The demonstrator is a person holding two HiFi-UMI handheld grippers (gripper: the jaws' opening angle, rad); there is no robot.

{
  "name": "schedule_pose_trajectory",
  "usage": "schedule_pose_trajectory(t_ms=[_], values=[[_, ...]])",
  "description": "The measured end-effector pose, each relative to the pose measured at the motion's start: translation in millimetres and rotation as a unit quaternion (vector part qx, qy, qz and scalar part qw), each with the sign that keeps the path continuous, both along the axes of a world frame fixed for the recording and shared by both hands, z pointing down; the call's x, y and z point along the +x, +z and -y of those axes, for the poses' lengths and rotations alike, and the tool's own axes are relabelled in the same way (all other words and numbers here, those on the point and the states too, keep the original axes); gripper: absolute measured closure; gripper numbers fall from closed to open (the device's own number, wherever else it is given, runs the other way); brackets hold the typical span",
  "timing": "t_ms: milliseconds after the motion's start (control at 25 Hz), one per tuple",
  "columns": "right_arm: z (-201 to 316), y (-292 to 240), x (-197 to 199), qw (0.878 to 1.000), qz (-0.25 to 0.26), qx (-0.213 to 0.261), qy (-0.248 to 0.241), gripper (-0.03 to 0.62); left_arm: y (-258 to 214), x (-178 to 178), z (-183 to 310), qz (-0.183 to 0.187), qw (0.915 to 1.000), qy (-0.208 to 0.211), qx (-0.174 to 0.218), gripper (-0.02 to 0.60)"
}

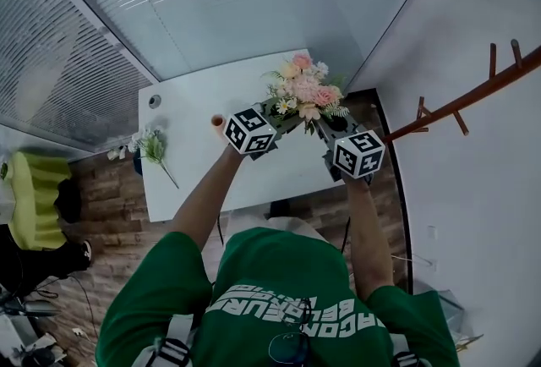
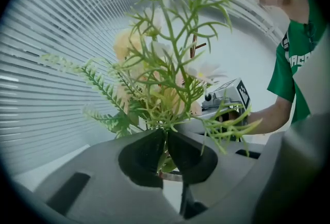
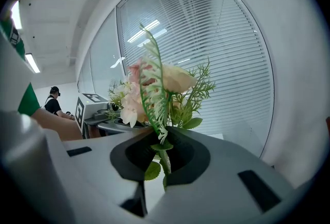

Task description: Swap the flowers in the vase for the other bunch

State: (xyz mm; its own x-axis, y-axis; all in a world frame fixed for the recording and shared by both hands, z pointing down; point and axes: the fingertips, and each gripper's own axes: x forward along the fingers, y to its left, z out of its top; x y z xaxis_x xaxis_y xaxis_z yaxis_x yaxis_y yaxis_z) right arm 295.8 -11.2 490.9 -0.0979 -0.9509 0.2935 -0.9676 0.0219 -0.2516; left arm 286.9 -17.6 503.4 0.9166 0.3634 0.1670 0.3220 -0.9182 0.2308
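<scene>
Two grippers were in play, one in each of the person's hands, and both were clamped on the same one bunch of pink and peach flowers (image 1: 304, 90), which was held in the air over the far right part of the single white table (image 1: 211, 175). The left gripper (image 1: 269, 122) had its two jaws pressed together on the green stems at the foot of that bunch (image 2: 165, 89), as its own view (image 2: 166, 143) showed. The right gripper (image 1: 328, 127) was likewise clenched, its own view (image 3: 164, 148) showing one leafy stem of the bunch (image 3: 154, 94) pinched between its two dark pads. The grippers sat near each other on either side of the stems, each with one marker cube facing up. A second bunch (image 1: 148, 147), smaller, with white blooms and a thin green stem, lay flat at the table's left edge, well apart from the held one. Two small round things stood on the tabletop: a grey one (image 1: 155, 101) near the far left corner and a brownish one (image 1: 217, 121) just beside the left gripper's cube; both were too small to identify. One wooden pole with pegs (image 1: 473, 95) leaned along the right wall.
</scene>
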Motion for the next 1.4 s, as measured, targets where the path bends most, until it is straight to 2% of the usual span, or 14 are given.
schedule_pose_trajectory(t_ms=[680, 1080, 1400], values=[[22.3, 80.6, 8.1, 0.996, 0.044, -0.075, 0.004, 0.554, 79.3, 7.4, 21.6, 0.061, 0.9959, -0.011, -0.066, 0.549], [37.8, 138.5, 28.7, 0.989, 0.081, -0.124, 0.025, 0.554, 136.5, 27.3, 34.8, 0.116, 0.9874, -0.003, -0.107, 0.549], [55.9, 168.6, 52.5, 0.983, 0.108, -0.144, 0.046, 0.554, 166.2, 48.3, 53.1, 0.141, 0.9805, -0.005, -0.136, 0.549]])
